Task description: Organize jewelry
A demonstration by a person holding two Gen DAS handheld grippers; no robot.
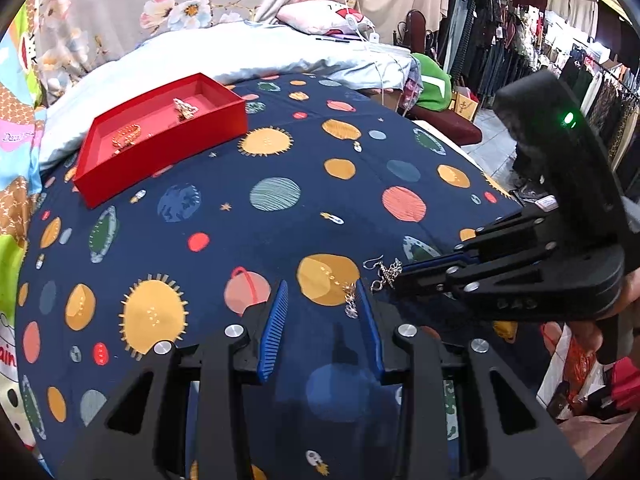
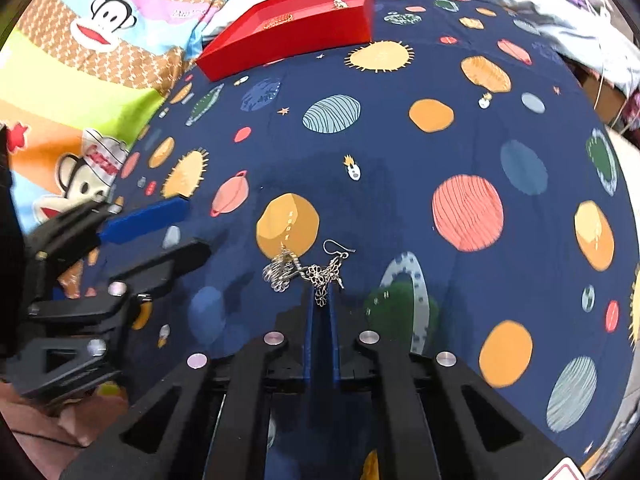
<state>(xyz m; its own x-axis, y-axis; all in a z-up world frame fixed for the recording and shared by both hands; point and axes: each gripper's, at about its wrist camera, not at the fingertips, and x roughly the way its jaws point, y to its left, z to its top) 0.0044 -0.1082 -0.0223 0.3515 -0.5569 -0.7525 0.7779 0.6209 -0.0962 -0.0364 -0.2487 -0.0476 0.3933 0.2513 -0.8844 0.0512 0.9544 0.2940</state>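
Two silver earrings lie on the dark blue planet-print cloth. My right gripper is shut on the flower-shaped earring, whose hook points up and away. In the left wrist view that gripper reaches in from the right with the same earring at its tips. The other earring lies just left of the first and touches it. My left gripper stands open over the cloth, with this second earring by its right fingertip. A red box sits at the far left.
The red box holds a gold bracelet and another gold piece. A pale blue blanket is bunched behind the box. A cartoon-print sheet lies to the left. Clothes racks stand beyond the bed's right edge.
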